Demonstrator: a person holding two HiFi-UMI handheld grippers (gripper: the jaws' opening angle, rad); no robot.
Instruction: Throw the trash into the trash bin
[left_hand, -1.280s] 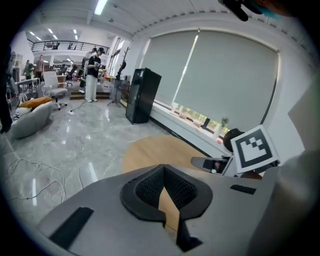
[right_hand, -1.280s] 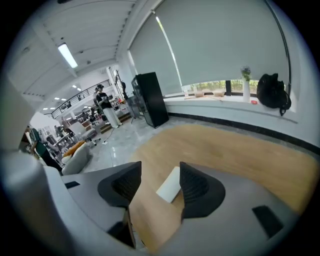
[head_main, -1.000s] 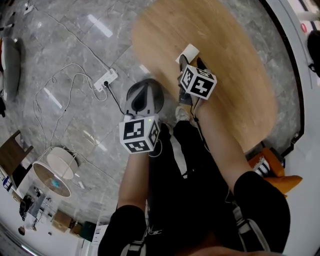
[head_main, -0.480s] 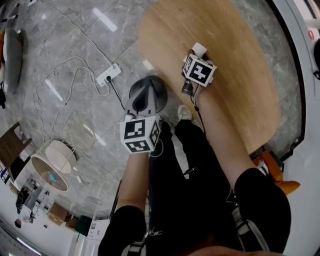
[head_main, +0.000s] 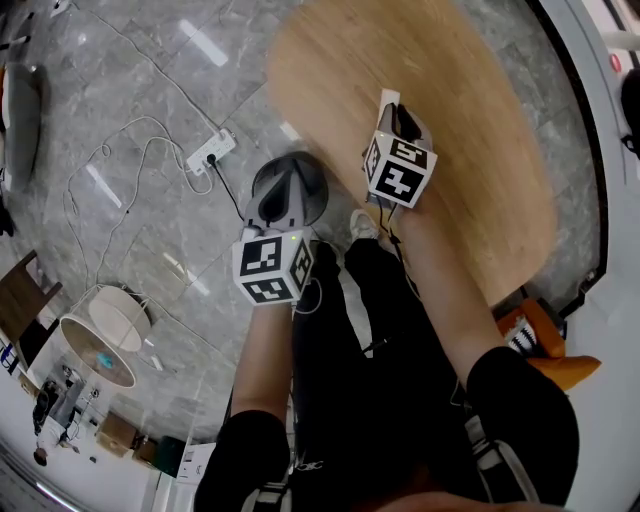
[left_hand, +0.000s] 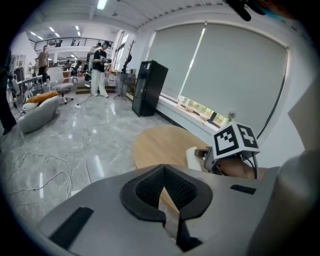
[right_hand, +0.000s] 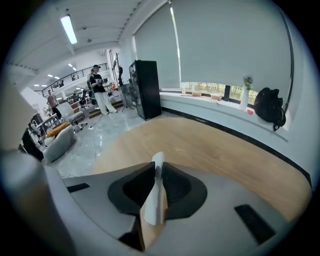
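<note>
A piece of white paper trash (right_hand: 156, 197) stands edge-on between the jaws of my right gripper (right_hand: 157, 172), which have just been closing and now pinch it. This gripper hangs over the near edge of the round wooden table (head_main: 470, 110). In the head view the paper (head_main: 388, 98) sticks out past the right gripper (head_main: 398, 112). My left gripper (head_main: 283, 195) hovers over the floor left of the table. Its jaws (left_hand: 167, 200) stand together with nothing between them. A dark round shape (head_main: 312, 178) lies under it; I cannot tell whether it is the bin.
A power strip (head_main: 210, 152) with white cables lies on the grey marble floor. A round white object (head_main: 100, 335) stands at the lower left. An orange item (head_main: 540, 345) sits below the table's right edge. A black cabinet (right_hand: 145, 90) and people stand far off.
The paper lay flat on the table before the right gripper. The gripper moved onto it, its jaws came together on it, and it drew back a little with the paper.
</note>
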